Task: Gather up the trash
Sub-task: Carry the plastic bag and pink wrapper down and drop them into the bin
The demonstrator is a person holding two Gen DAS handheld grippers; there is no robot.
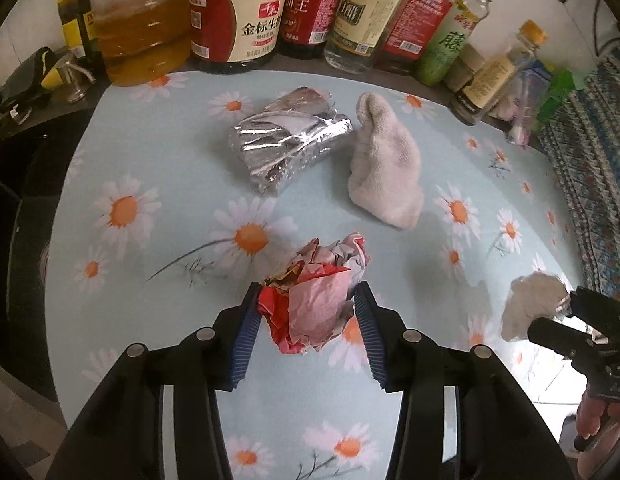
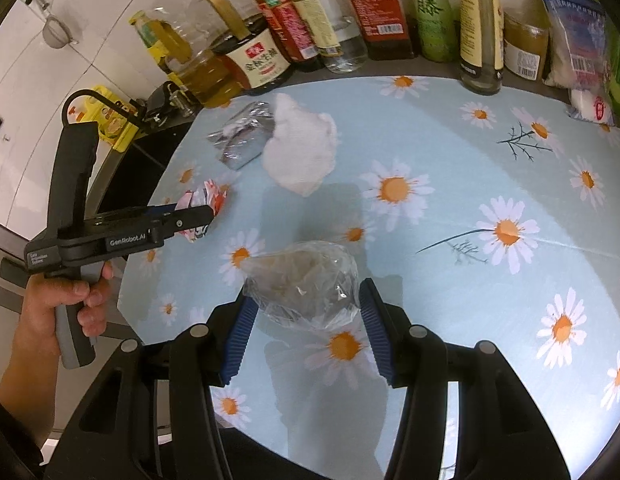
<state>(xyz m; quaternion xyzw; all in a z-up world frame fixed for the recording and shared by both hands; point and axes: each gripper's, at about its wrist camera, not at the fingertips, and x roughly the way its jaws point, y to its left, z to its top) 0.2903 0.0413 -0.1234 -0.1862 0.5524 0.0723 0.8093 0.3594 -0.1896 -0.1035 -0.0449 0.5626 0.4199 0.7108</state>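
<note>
A: Crumpled red-and-pink paper ball (image 1: 315, 300) sits pinched in the left gripper (image 1: 310, 322), just above the daisy-print tablecloth (image 1: 389, 240).

B: The right gripper (image 2: 308, 316) clamps the clear plastic bag wad (image 2: 306, 284); slick film could squirm free, I'd guess.

A pale blue daisy-print cloth (image 1: 158, 160) covers the table (image 2: 413, 80). Toward twelve o'clock, a row of oil and sauce bottles (image 1: 238, 16) stands against a white tiled wall (image 2: 90, 20). At three o'clock lies a patterned blue fabric (image 1: 589, 168).
</note>
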